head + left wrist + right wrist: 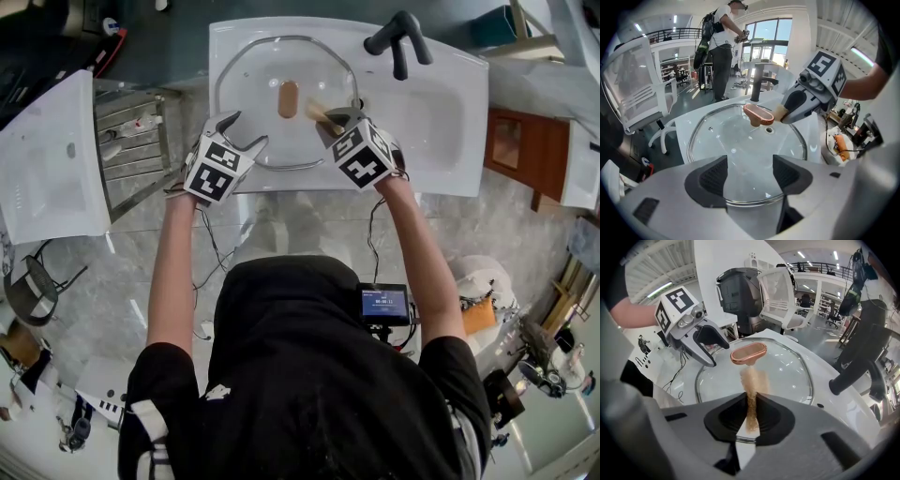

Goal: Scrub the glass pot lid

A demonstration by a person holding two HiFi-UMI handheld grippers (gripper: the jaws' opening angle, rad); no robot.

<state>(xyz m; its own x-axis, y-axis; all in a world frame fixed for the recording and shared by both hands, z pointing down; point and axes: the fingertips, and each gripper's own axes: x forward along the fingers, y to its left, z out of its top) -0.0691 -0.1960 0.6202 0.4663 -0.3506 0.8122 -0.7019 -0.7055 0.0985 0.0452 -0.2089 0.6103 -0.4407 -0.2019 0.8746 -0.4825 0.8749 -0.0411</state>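
your right claw (751, 417) pinches the scrub pad (752, 380); rub it round the glass lid (787, 376), and close the wide-open left claw (750, 174) on its rim.

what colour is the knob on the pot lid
Coppery pink knob, clearest in the right gripper view.

Head view looks steeply down. Both gripper views sit low and close, sharing the glass lid (736, 140)
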